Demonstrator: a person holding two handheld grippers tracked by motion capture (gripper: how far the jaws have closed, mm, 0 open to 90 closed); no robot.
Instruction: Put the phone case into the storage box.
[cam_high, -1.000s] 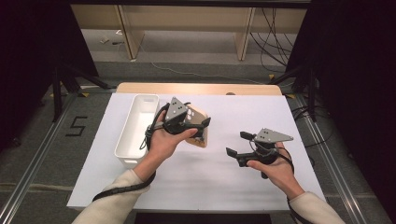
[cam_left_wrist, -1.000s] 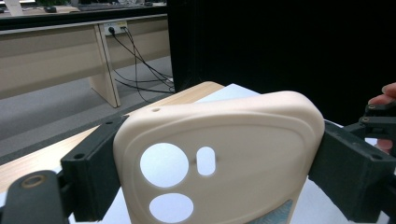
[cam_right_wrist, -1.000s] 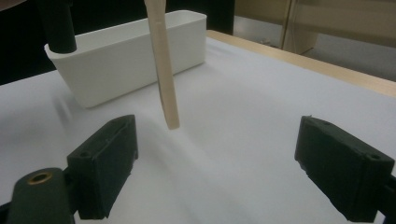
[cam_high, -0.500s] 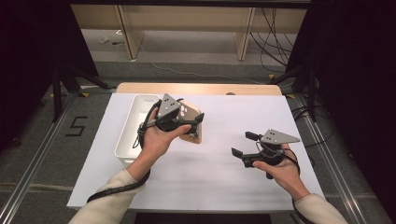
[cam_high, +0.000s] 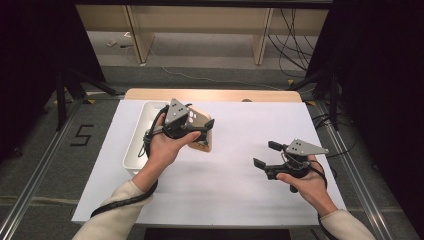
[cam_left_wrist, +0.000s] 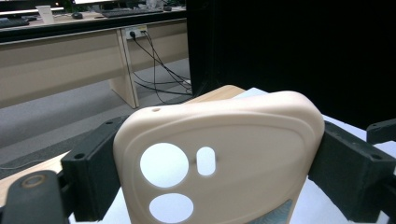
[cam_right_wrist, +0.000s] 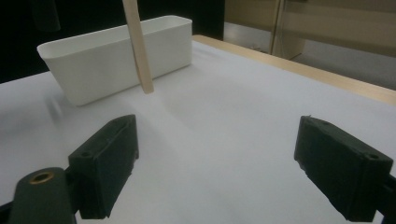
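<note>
- The left gripper (cam_high: 202, 131) has its jaws clamped on the two side edges of a beige phone case (cam_left_wrist: 219, 158), so the case spans the gap between them and hangs just above the white sheet (cam_high: 240, 175) that covers the table, near its far-left part.
- The case stands on edge, its long axis running up and down; in the right gripper view it shows as a thin upright strip (cam_right_wrist: 138, 46) just beside the white tray (cam_right_wrist: 121, 56).
- The tray lies along the sheet's left edge, directly left of the held case, so I'd judge the left hand far nearer to it than the right.
- The right gripper (cam_high: 266, 155) rests near the sheet's right edge, well apart from the case, its jaws wide and empty.
- Count: one phone case, one tray, two grippers.
</note>
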